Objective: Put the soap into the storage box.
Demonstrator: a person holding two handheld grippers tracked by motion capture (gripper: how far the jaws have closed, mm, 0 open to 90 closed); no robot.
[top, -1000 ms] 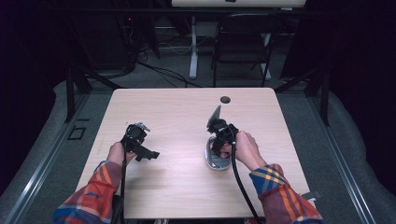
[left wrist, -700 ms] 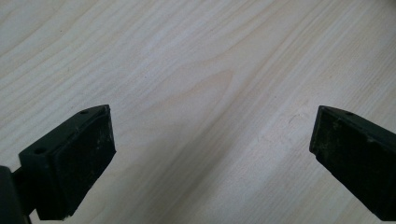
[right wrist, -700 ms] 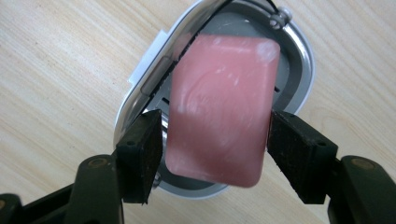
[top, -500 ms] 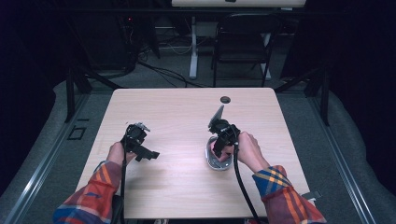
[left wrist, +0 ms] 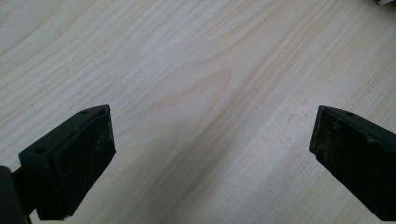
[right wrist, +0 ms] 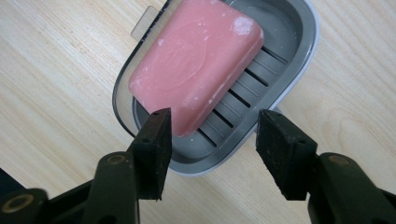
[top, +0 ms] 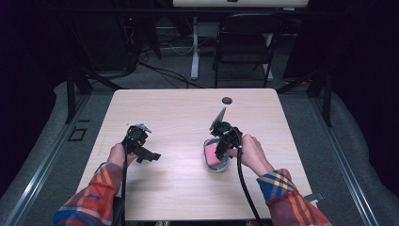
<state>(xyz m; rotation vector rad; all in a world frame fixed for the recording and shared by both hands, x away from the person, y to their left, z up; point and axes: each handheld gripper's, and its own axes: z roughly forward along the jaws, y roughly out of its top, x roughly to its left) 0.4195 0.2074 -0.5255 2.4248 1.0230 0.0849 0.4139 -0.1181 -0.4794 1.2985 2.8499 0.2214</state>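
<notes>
Pale wooden desk (top: 179, 113), dark room behind. Toward its right front edge, the soap dish (right wrist: 289, 60) holds the pink soap (right wrist: 196, 60). The right gripper (right wrist: 210, 140) has just been closing astride the bar's near end, its pads seemingly not yet pressing. Next it needs a firmer squeeze, then a lift. The left gripper (left wrist: 210, 154) gapes over bare wood.

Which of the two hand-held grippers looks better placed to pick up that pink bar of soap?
The right gripper. Its jaws, which have just been closing, hang right over the pink soap bar in the grey slotted soap dish, not gripping it. The left gripper hovers open above bare wooden table, well aside.
</notes>
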